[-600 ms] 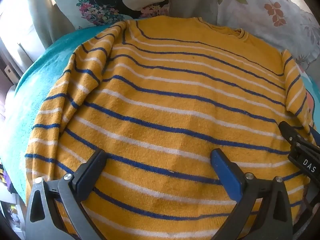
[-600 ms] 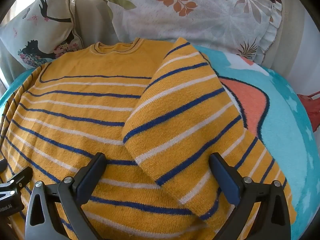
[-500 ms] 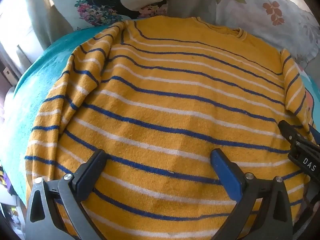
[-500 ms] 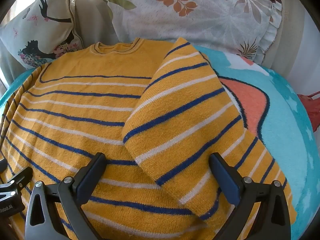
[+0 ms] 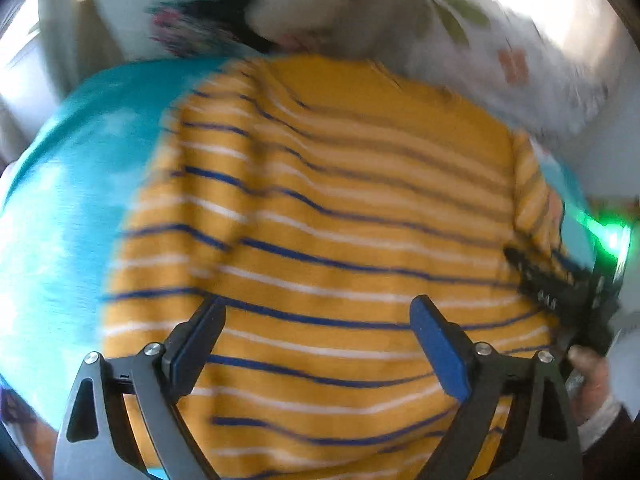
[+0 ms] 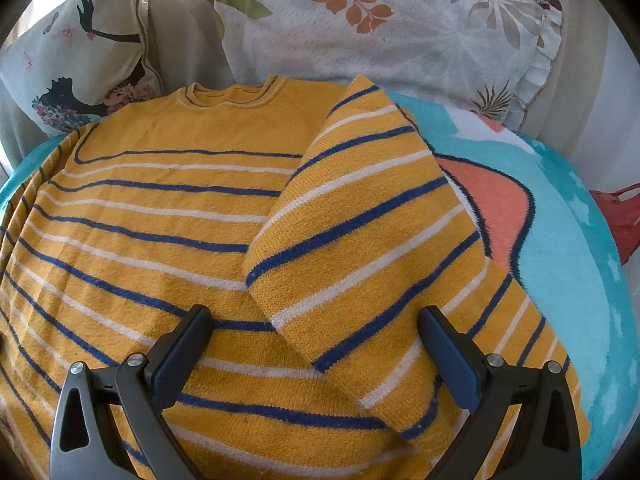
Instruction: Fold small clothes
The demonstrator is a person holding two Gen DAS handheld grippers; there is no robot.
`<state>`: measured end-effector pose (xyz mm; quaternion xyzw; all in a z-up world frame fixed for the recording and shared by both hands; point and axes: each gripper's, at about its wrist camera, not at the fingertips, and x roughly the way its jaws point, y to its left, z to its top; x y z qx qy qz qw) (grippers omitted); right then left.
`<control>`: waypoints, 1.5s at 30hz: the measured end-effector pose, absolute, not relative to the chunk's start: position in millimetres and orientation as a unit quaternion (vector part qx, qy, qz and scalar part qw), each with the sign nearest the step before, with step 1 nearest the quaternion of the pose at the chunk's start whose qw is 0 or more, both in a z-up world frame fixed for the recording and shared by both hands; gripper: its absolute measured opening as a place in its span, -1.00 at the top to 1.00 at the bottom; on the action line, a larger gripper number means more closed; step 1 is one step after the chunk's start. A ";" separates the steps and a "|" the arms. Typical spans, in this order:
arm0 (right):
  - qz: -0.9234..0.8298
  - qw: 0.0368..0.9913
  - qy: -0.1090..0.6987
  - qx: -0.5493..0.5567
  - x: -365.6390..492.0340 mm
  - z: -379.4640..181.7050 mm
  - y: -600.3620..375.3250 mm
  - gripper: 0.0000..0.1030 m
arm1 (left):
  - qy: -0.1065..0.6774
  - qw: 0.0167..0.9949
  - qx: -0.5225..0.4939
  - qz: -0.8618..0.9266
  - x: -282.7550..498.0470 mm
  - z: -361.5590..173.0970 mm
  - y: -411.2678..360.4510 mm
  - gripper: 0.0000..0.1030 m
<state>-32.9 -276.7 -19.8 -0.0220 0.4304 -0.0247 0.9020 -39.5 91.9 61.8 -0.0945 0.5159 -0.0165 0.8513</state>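
Observation:
A yellow sweater (image 6: 160, 216) with blue and white stripes lies flat on a turquoise blanket (image 6: 568, 264), neck toward the pillows. Its right sleeve (image 6: 360, 232) is folded inward across the body. My right gripper (image 6: 314, 328) is open and empty above the lower hem, over the sleeve's cuff end. In the blurred left wrist view the sweater (image 5: 340, 240) fills the middle. My left gripper (image 5: 316, 320) is open and empty above its lower part. The right gripper (image 5: 560, 292) shows at the right edge, held by a hand.
Two patterned pillows (image 6: 380, 24) stand behind the sweater. The blanket (image 5: 60, 220) lies bare left of the sweater. An orange shape (image 6: 488, 204) is printed on the blanket at the right. A red object (image 6: 620, 216) sits at the far right edge.
The left gripper has pulled back and swung fast, so its view is blurred and shows more blanket at the left. The right gripper has barely moved. Both stay open.

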 end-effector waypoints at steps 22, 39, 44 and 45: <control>-0.047 0.888 0.457 -0.023 -31.0 -20.4 -272.7 -1.00 | 0.531 0.834 -0.054 0.138 5.4 36.9 288.8 0.68; -0.042 0.896 0.442 -0.006 -30.8 -21.0 -275.3 -0.99 | 0.485 0.869 -0.096 0.005 -62.7 98.1 185.6 -0.18; -0.021 0.901 0.431 0.047 -61.4 20.2 -307.0 -0.59 | 0.493 0.865 -0.095 0.006 -76.1 95.8 156.8 -0.31; -0.042 0.909 0.413 0.047 -80.9 33.5 -327.4 -0.73 | 0.497 0.862 -0.097 0.008 -69.7 89.9 140.5 -0.31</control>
